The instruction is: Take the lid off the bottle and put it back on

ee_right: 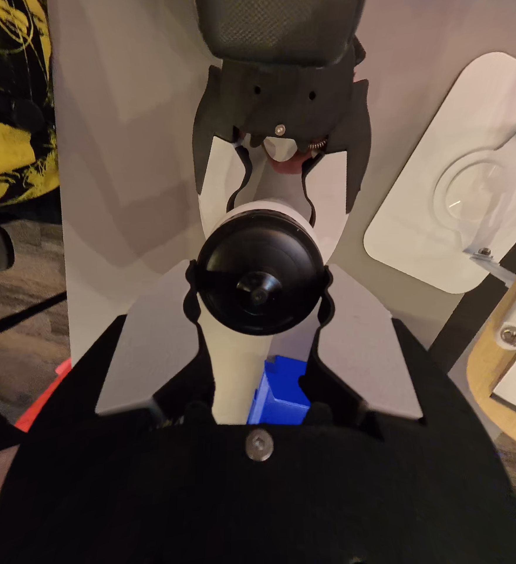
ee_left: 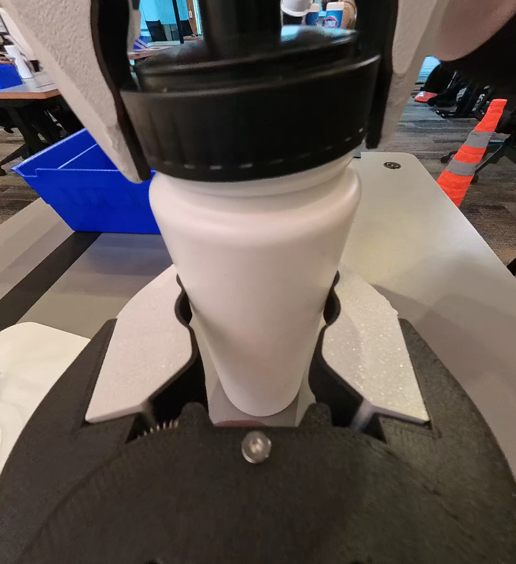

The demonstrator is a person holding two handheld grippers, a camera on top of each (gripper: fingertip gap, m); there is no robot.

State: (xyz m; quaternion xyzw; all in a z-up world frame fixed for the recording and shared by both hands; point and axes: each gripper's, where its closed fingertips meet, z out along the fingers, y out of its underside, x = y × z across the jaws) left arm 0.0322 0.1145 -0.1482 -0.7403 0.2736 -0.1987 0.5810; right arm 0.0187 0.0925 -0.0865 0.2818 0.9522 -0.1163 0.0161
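My left gripper (ee_left: 258,308) is clamped on the lower body of the white bottle (ee_left: 256,274), held above the grey table (ee_left: 418,244); a blue bin (ee_left: 92,195) stands behind at the left. My right gripper (ee_right: 258,293) comes from above, fingers closed against both sides of the black lid (ee_right: 258,274). The lid is seated on the bottle's neck. An orange cone (ee_left: 473,152) stands on the floor at the right.

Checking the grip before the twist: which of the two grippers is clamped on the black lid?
The right gripper: it closes from above on the black ribbed lid, while the left gripper clamps the white bottle body lower down.
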